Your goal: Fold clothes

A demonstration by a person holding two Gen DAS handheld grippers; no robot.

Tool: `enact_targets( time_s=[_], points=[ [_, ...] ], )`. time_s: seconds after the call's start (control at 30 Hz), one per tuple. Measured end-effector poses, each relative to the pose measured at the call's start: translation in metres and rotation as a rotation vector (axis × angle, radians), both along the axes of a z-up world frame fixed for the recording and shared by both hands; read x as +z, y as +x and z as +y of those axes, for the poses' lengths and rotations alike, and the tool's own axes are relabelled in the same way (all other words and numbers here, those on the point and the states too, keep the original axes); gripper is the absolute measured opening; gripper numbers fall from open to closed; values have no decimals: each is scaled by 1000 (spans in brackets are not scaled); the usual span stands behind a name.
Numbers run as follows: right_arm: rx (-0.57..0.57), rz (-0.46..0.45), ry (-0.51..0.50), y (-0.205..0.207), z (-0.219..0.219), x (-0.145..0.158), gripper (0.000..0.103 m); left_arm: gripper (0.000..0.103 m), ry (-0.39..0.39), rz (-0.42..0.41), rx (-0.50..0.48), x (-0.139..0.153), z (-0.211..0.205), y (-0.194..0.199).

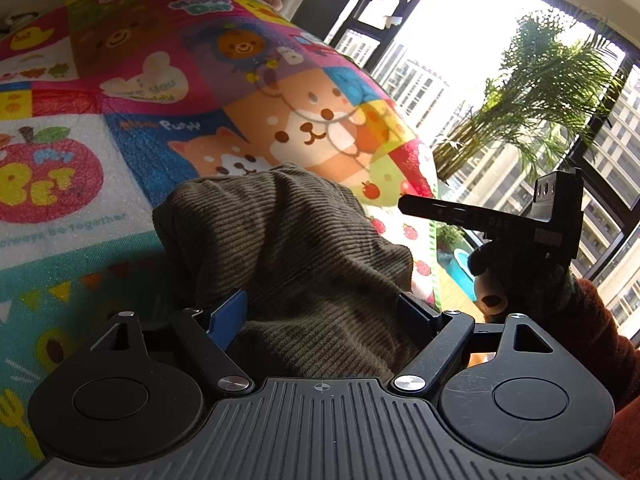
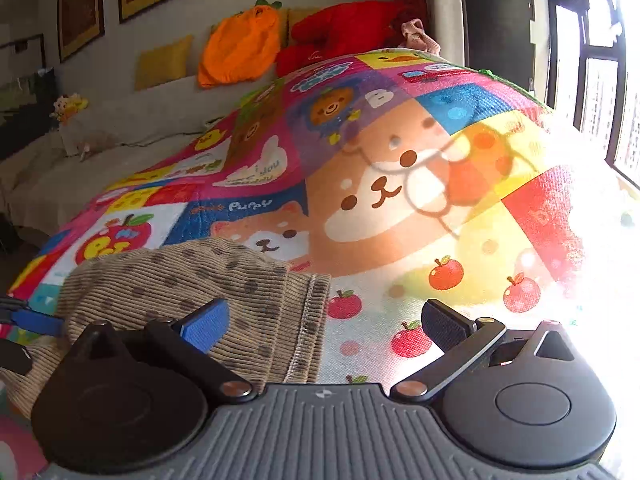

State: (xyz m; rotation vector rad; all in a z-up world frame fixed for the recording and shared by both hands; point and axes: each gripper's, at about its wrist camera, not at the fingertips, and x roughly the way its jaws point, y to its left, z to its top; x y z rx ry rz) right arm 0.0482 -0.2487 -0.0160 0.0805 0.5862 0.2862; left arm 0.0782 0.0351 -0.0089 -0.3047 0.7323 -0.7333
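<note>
Cartoon blanket | left tool spread around corduroy garment | right tool spread, empty

- A brown ribbed corduroy garment is seen bunched and rumpled on a colourful cartoon-print mat.
- In the right wrist view the garment is shown as tan with dark spots, and a stitched hem is presented along its right edge.
- Its bulk is raised in soft folds rather than laid flat.
</note>
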Motion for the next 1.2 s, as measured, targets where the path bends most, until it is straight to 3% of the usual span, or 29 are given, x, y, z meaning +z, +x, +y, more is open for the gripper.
enact_targets(
  time_s=[0.07,0.13,0.17,0.2,0.23,0.37,0.47,0.57,0.67,0.8,0.87,1.0,1.13,1.2],
  points=[
    [32,6,167,1,-11,8,100,86,-1,0,0,0,0,0],
    [54,24,261,14,-10,6,87,86,0,0,5,0,0,0],
    [65,34,308,20,-9,4,75,87,0,-1,7,0,-1,-1],
    [66,63,320,30,-4,-3,61,87,-2,-2,8,0,-1,-1],
    [67,92,332,40,1,-11,56,87,-5,-3,10,0,-1,-1],
    [61,137,369,53,10,-27,52,88,-20,-1,6,0,1,1],
    [53,152,393,56,15,-35,30,88,-37,7,3,0,4,3],
    [70,44,351,31,14,-9,11,90,-49,-1,-7,1,3,3],
    [41,9,283,17,12,4,2,90,-50,-13,-9,3,3,0],
    [12,69,152,10,11,-17,2,90,-1,-53,2,14,2,-8],
    [-4,118,101,7,11,-34,2,90,25,-114,7,28,2,-14],
    [-10,145,76,-7,4,-48,2,91,-32,-181,7,52,-3,-10],
    [-9,101,72,-20,0,-36,3,88,-6,-110,-18,39,-25,9],
    [-9,73,72,-27,-2,-28,11,88,24,-84,-36,24,-30,7]
  ],
)
